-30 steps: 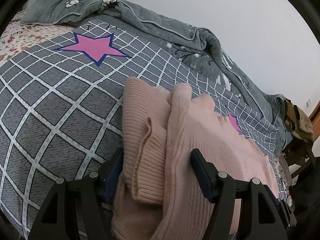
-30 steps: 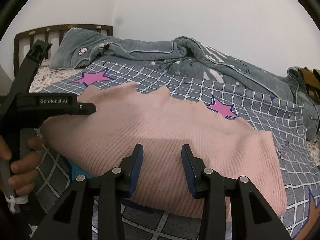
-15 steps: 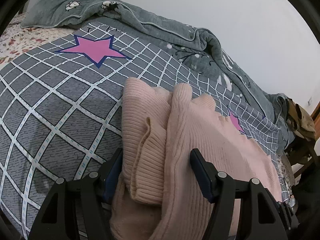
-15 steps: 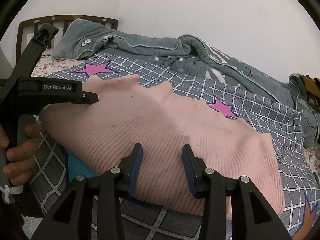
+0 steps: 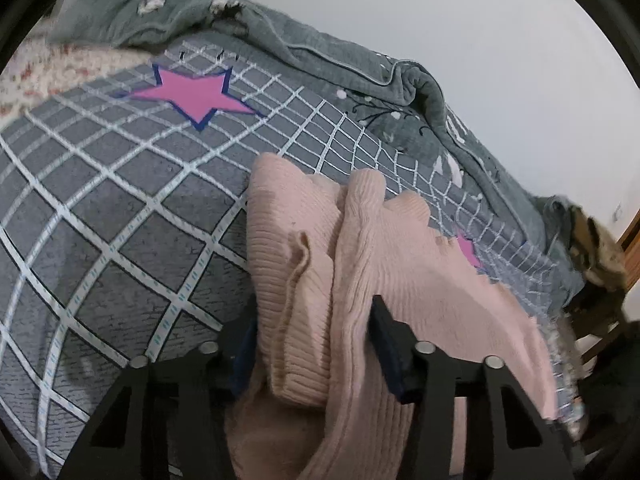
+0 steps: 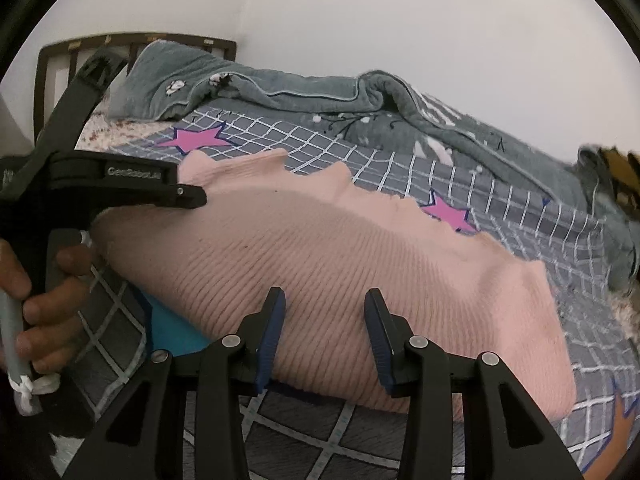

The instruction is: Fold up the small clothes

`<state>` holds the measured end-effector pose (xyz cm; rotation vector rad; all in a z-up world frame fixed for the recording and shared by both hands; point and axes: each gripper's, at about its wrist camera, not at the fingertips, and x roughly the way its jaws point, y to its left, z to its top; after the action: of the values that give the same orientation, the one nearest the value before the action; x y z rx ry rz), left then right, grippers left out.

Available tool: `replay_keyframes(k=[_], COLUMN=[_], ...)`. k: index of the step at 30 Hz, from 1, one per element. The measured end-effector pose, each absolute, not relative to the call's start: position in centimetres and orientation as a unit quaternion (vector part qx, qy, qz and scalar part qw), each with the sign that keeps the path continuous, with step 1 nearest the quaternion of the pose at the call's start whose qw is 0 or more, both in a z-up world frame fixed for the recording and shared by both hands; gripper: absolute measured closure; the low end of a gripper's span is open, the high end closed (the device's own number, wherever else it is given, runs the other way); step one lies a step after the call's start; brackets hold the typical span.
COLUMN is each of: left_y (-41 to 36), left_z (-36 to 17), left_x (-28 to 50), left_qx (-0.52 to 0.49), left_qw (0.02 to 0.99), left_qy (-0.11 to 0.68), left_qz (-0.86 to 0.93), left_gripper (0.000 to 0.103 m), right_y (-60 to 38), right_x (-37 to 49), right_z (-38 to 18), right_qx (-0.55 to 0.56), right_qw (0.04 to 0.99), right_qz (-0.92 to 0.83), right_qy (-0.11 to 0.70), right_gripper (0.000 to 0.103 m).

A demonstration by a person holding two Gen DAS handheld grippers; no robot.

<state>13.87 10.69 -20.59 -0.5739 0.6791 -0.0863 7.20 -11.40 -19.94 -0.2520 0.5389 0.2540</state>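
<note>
While the left gripper (image 5: 314, 330) straddles a bunched fold of the pink sweater (image 6: 320, 264), its fingers (image 5: 386, 334) stand spread with the knit filling the gap; whether they actually pinch the fabric cannot be told from this view. The right gripper (image 6: 324, 328) sits low at the sweater's near edge, its blue-padded fingers (image 6: 274, 320) parted and holding nothing, the ribbed cloth lying just beyond the tips.

Seen from the right wrist, the person's left hand (image 6: 44, 300) wraps the handle of the left tool at the garment's left end. A turquoise patch (image 6: 176, 328) shows under the sweater's near left corner.

The sweater lies across the bedspread (image 5: 100, 240), a grey cover with a white grid and pink stars. It is a ribbed, pale pink knit, folded into a long mound with a rounded near edge and a scalloped far edge. At the left end a cuffed sleeve doubles over into thick ridges.

Bare bedspread stretches to the left of the garment and beyond its far edge, and a narrower strip shows on the near side. Farther back a rumpled grey-green blanket (image 6: 280, 92) runs along the wall side, and a dark slatted headboard (image 6: 72, 60) rises at the far left corner.
</note>
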Motion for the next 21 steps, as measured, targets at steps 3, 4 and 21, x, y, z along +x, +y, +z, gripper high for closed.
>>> replay_keyframes(k=[3, 4, 21], left_y=[11.5, 11.5, 5.4], left_z=[-20.5, -20.4, -10.7], left_x=[14.0, 14.0, 14.5], left_qx=[-0.297, -0.297, -0.293], left_qw=[0.892, 0.891, 0.890], left_qy=[0.337, 0.339, 0.342], left_qz=[-0.053, -0.055, -0.072], left_gripper=[0.069, 0.072, 0.079], right_y=[-11.4, -11.3, -24.8], right_x=[7.7, 7.7, 8.8], right_z=[-20.3, -20.3, -14.7], right_qx=[-0.121, -0.124, 0.012], right_qw=[0.946, 0.945, 0.970], right_qz=[0.127, 0.128, 0.073], right_qy=[0.272, 0.273, 0.232], right_gripper=[0.062, 0.062, 0.062])
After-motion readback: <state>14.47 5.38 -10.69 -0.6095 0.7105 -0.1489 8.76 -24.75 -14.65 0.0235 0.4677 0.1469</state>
